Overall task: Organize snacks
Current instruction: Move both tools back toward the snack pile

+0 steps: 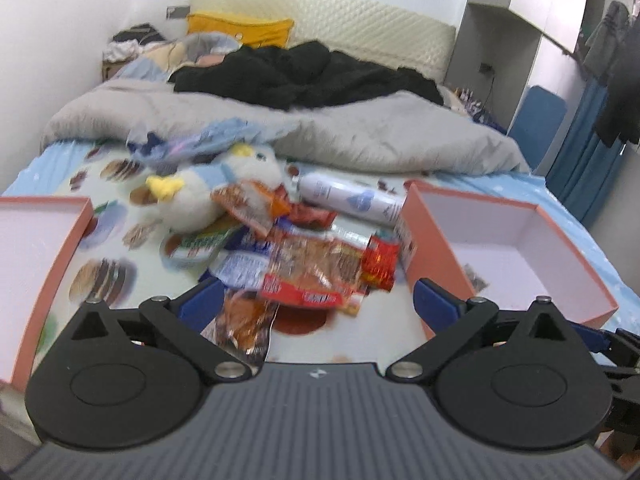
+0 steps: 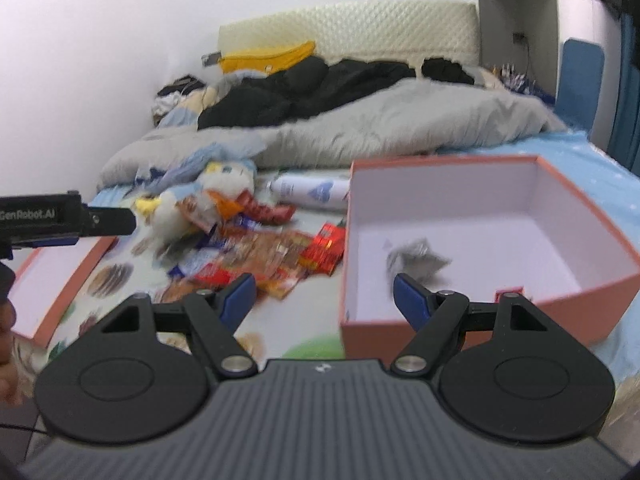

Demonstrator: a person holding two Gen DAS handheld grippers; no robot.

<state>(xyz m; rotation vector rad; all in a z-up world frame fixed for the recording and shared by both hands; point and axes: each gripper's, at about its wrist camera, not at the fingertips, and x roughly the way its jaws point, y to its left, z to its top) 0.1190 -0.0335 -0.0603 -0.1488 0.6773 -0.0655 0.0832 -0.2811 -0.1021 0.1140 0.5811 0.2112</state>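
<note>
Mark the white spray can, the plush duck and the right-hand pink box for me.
white spray can (image 1: 352,199): left wrist view, middle of its body.
plush duck (image 1: 192,204): left wrist view, its white belly.
right-hand pink box (image 2: 472,322): right wrist view, near outer wall.

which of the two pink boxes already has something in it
The deeper pink box on the right, beside the snack pile: a crumpled silvery wrapper lies on its white floor. The shallow pink box on the left shows only bare white lining.

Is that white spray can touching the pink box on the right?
Cannot tell. In the right wrist view the spray can's end meets the box wall, but blur hides any gap.
</note>
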